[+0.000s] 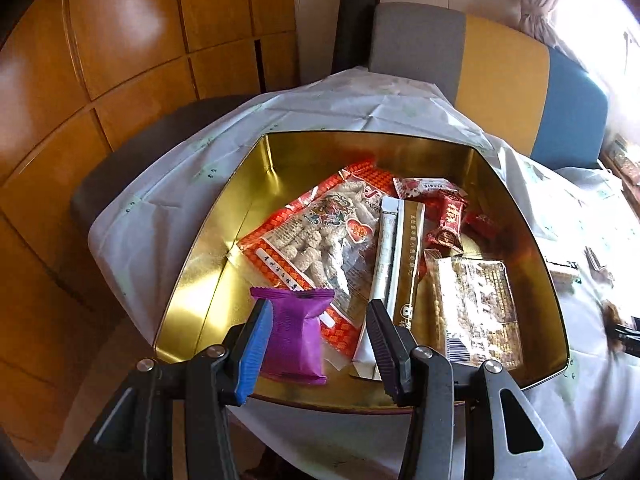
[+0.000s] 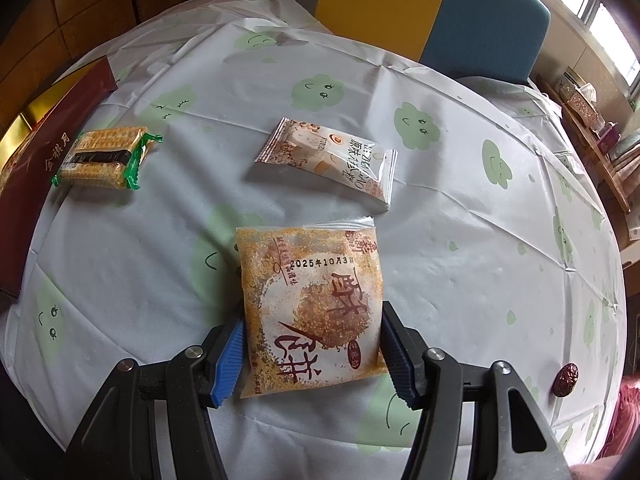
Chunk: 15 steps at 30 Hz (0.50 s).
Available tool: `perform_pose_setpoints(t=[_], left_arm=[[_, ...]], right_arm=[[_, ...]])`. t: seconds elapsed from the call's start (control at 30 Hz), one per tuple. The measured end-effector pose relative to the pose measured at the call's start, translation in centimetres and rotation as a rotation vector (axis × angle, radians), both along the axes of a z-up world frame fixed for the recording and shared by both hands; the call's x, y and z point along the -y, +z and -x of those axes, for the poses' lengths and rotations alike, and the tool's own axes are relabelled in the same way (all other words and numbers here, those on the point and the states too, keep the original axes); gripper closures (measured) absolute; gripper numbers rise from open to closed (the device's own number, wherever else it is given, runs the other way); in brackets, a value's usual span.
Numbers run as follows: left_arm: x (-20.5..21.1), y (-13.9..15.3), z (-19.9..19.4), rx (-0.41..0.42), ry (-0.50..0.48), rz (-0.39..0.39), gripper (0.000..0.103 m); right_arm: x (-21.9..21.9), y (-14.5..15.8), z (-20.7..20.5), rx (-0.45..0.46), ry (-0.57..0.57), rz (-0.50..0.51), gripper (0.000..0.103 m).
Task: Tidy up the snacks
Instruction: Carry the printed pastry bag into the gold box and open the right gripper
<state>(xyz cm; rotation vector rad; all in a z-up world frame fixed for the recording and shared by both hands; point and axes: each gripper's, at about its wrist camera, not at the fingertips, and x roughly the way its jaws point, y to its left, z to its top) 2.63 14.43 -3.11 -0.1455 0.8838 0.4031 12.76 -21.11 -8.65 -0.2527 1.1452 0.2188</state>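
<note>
**Snack Sorting: Tin and Surface Status**

The gold-lined metal tin [image 1: 208,240] contains a red peanut bag [image 1: 316,236], a white-and-gold sachet [image 1: 394,248], red wrapped candies [image 1: 448,220], a clear nut-brittle pack [image 1: 476,304] and a purple wrapped snack [image 1: 294,336]. The left hand-held gripper [image 1: 316,334] is spread wide around the purple snack. The right hand-held gripper [image 2: 312,354] brackets an orange pastry packet [image 2: 312,308]; whether it grips cannot be determined. The cloth-covered surface [image 2: 460,260] also carries a green-edged cracker pack [image 2: 104,158], a white snack packet [image 2: 332,160] and a red date [image 2: 566,378].

Daylight from window [image 2: 608,20] at right, overexposed; glare on tin [image 1: 224,240]; fisheye-bent edges.
</note>
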Motion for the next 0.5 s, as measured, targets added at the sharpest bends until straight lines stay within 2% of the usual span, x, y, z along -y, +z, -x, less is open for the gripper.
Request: perform_pose_setpoints(t=[0.23,0.5], left_arm=[[-0.14,0.34,0.49,0.019,0.001,-0.014,0.054],[-0.44,0.66,0.91,0.041,-0.007,0.015,0.054]], right_arm=[[0.05,0.0,-0.47,-0.012,-0.027,0.001,0.042],[-0.21,0.11,-0.76,-0.017,-0.116,0.001,0.042]])
